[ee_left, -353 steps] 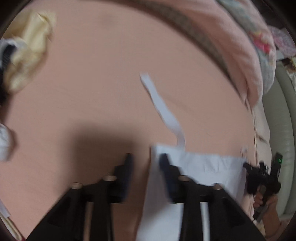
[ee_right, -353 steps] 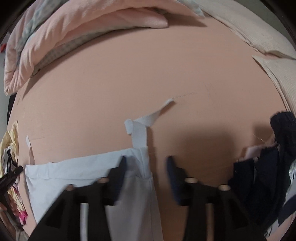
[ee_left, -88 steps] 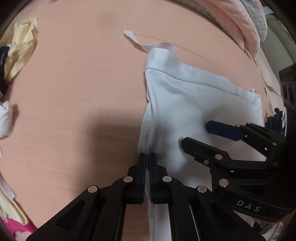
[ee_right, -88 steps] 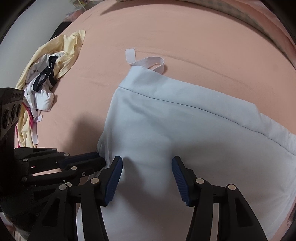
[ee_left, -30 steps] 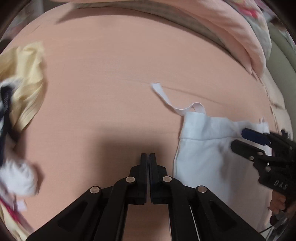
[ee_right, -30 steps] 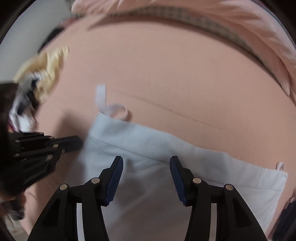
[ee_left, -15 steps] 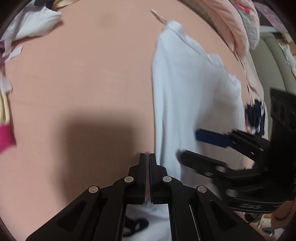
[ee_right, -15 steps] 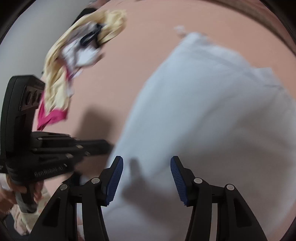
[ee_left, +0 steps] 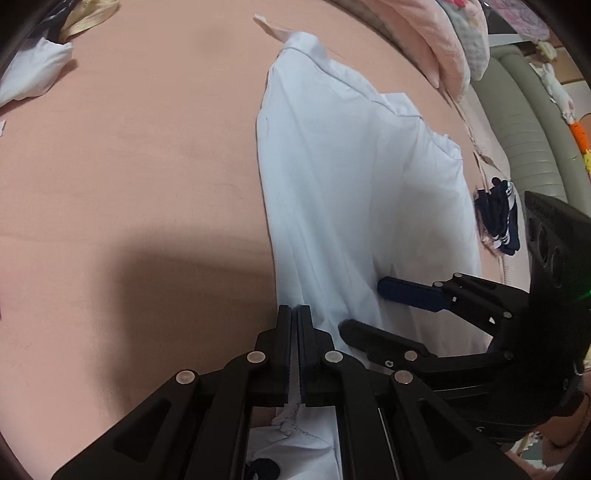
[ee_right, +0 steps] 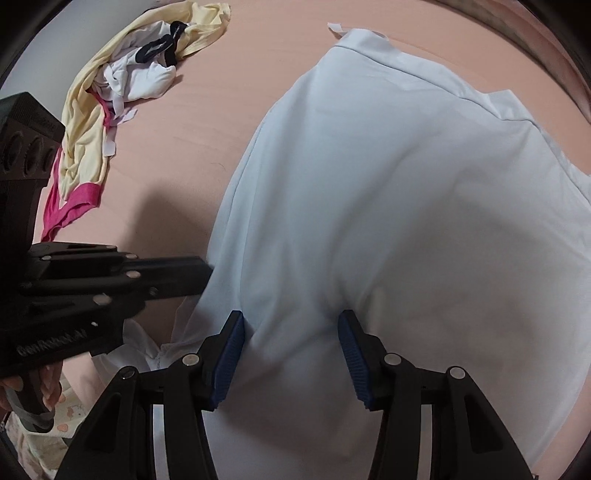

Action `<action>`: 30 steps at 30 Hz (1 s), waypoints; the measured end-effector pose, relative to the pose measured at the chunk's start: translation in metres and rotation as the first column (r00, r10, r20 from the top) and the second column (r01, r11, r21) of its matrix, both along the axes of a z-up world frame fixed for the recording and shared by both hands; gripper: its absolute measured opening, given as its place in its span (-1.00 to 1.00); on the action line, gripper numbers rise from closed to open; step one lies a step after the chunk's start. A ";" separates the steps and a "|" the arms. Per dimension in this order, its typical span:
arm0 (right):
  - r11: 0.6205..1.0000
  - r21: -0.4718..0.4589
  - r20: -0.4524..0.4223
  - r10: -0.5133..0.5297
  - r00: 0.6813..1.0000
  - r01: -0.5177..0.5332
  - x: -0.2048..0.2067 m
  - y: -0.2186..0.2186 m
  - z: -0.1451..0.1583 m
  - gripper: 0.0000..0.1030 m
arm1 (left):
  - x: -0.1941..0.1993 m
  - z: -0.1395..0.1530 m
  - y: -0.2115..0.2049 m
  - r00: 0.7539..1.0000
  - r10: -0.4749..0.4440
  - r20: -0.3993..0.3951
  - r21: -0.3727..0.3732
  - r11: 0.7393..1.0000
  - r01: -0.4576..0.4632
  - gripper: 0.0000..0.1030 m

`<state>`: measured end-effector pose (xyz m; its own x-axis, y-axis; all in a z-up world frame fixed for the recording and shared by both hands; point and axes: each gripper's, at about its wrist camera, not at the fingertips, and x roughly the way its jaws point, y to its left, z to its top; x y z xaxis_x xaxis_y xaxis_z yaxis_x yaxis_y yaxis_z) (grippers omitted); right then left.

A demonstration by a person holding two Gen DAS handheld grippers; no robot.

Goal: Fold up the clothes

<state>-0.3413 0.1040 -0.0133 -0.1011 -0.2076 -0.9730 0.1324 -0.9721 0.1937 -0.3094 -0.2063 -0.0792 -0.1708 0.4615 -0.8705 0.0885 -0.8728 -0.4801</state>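
A pale blue garment lies lengthwise on the peach bed sheet, a white strap at its far end. My left gripper is shut on the garment's near left edge, and white fabric shows between its fingers. In the right wrist view that gripper meets the garment from the left. My right gripper stands open, its blue pads set down on the near part of the cloth, which bulges a little between them. It also shows beside the left one, as the right gripper.
A heap of yellow, white and pink clothes lies at the far left of the bed, with a loose white piece. Dark navy clothes sit beyond the garment's right edge. A pink duvet and grey-green cushion border the far right.
Both grippers have swung round to the garment's near end, so it now stretches away from them instead of lying crosswise. The left jaws stay shut and the right jaws stay apart.
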 end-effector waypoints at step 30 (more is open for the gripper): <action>0.992 -0.034 -0.010 -0.122 0.992 0.122 -0.026 -0.018 -0.010 0.02 | -0.017 -0.006 0.033 0.999 -0.044 0.006 -0.172 0.984 0.045 -0.73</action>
<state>-0.3672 0.0861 -0.0235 -0.1392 -0.2248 -0.9644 0.0155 -0.9743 0.2249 -0.3268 -0.1732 -0.0855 -0.1519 0.3118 -0.9379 0.0485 -0.9455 -0.3221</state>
